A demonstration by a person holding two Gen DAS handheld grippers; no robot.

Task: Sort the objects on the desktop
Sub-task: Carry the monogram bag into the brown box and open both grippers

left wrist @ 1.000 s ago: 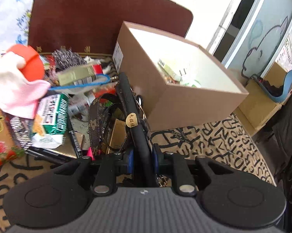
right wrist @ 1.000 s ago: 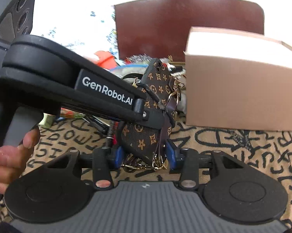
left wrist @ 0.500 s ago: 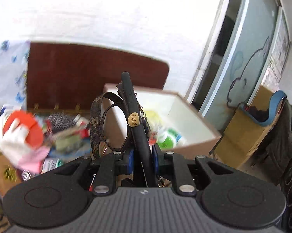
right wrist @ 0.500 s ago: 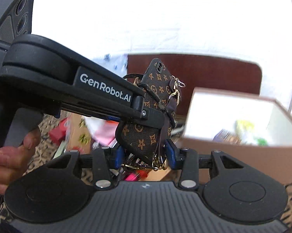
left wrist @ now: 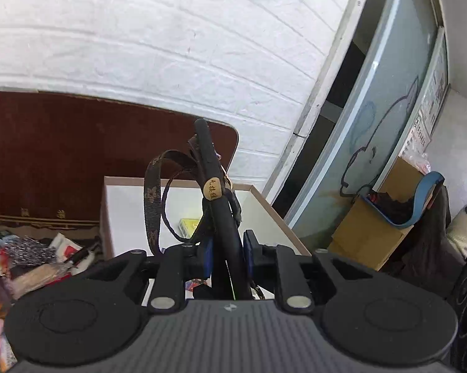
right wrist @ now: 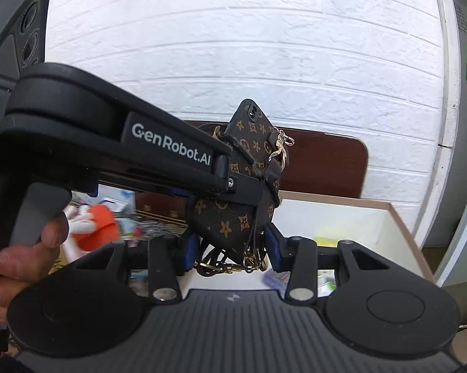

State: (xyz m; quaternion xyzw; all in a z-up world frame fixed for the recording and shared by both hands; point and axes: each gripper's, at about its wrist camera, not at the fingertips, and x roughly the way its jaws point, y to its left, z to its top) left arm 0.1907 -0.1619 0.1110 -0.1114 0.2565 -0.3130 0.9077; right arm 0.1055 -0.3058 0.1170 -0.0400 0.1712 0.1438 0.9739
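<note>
A brown monogram phone case (right wrist: 252,130) with a strap and gold chain hangs in the air, held by both grippers. My right gripper (right wrist: 230,248) is shut on its lower end, with the chain dangling between the blue pads. My left gripper (right wrist: 242,186) reaches in from the left and clamps the case across its middle. In the left wrist view the case (left wrist: 215,186) stands edge-on between my left gripper's (left wrist: 227,258) shut jaws, and the strap (left wrist: 151,205) loops to the left. The open cardboard box (left wrist: 258,192) lies just beyond and below, with small items inside.
A heap of clutter (left wrist: 38,255) lies left of the box, including a red thing (right wrist: 100,220). A dark brown board (left wrist: 62,155) leans on the white brick wall behind. A person's hand (right wrist: 31,255) grips the left gripper's handle. Cardboard boxes (left wrist: 367,236) stand at the right.
Both grippers have risen together with the phone case, from just above the patterned table to above the box's rim. The views have tilted up, so the wall fills more of them.
</note>
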